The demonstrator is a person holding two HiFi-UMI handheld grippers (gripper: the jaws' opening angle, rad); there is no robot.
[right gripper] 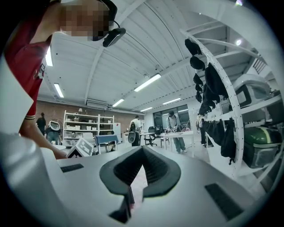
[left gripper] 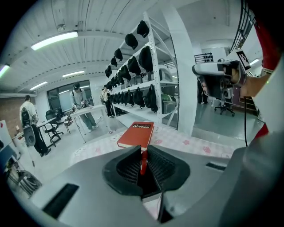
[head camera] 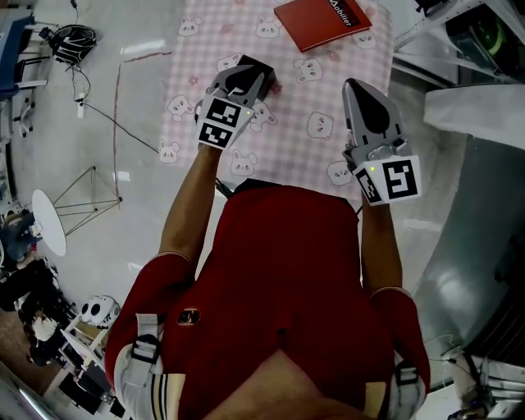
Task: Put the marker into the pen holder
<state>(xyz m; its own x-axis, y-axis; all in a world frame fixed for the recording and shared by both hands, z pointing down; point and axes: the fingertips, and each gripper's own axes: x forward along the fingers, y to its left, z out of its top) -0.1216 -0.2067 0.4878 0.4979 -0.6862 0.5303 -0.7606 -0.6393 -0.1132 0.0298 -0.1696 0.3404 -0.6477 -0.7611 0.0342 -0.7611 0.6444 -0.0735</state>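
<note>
My left gripper (left gripper: 143, 153) is shut on a thin red marker (left gripper: 143, 163) that stands upright between its ribbed black pads. In the head view this gripper (head camera: 250, 72) hovers over the middle of the pink checked tablecloth (head camera: 303, 98). A black shape (head camera: 264, 74) sits at its tip; I cannot tell whether it is the pen holder. My right gripper (head camera: 358, 86) is held over the cloth's right side. Its jaws (right gripper: 142, 150) meet at the tips with nothing between them.
A red book (head camera: 320, 20) lies at the far end of the table, also ahead of the left gripper (left gripper: 136, 134). White shelving with dark helmets (left gripper: 146, 57) stands beyond. Cables and a tripod (head camera: 82, 193) lie on the floor to the left.
</note>
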